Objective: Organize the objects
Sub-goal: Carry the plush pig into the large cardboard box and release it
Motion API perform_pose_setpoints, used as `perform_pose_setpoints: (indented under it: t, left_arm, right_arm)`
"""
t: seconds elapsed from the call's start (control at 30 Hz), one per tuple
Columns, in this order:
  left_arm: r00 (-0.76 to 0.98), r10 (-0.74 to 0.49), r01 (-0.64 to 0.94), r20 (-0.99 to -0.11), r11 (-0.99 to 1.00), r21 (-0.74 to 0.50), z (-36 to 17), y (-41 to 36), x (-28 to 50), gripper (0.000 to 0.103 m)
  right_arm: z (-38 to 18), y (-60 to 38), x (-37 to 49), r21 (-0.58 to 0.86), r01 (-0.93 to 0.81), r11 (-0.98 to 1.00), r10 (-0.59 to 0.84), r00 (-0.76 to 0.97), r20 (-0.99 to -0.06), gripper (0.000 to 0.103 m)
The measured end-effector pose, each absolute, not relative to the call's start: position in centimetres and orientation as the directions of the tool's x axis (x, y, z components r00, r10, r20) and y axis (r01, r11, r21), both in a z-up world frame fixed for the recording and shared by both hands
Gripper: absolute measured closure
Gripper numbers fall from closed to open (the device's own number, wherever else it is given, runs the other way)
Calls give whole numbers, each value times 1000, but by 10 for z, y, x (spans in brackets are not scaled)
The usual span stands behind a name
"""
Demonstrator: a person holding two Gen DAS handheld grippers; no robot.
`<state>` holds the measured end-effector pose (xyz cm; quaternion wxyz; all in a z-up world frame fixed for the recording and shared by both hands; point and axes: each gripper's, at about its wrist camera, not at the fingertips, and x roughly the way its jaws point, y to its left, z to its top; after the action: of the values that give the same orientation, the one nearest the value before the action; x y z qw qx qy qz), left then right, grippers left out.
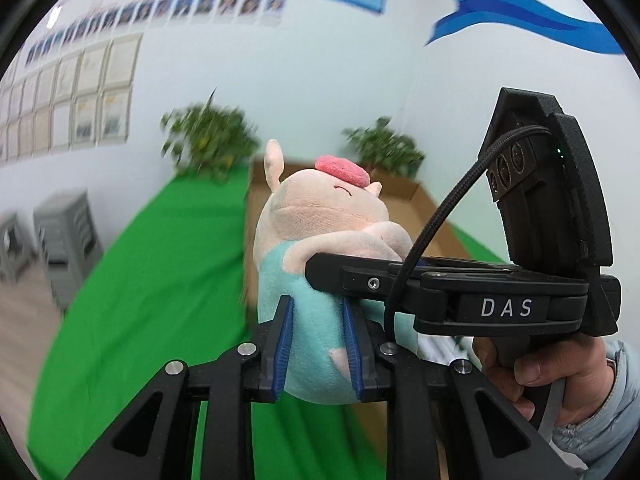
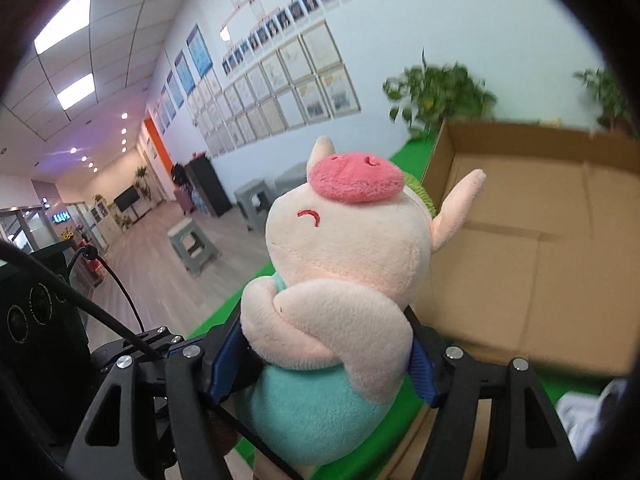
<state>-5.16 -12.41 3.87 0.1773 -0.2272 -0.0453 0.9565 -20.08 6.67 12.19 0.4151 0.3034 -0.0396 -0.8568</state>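
Left wrist view: both claws (image 1: 318, 344) (image 2: 324, 356) apparently grip plush pig (image 1: 320, 232).

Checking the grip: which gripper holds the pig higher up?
The right gripper, clamped on the pig at its arms; the left gripper pinches the teal belly lower down.

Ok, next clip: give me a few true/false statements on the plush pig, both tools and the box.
1. Both tools grip the plush pig. True: left tool and right tool each clamp its body.
2. The pig lies inside the cardboard box. False: it is held in the air, in front of the box.
3. The pig's snout is pink. True.
4. The box sits on a red cloth. False: the cloth is green.
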Motion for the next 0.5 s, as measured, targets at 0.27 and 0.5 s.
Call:
perform_pose_setpoints:
  t: [0.27, 0.5]
  left_arm:
    - [-878, 418, -419, -235, -907, -46, 140, -75, -73, 82]
    - [-882, 440, -446, -166, -895, -7, 202, -48, -83, 82]
  right_arm:
    - [205, 88, -213, 196, 686, -701, -708, -636, -307, 35]
    - [237, 99, -221, 160, 675, -720, -692, -682, -235, 36]
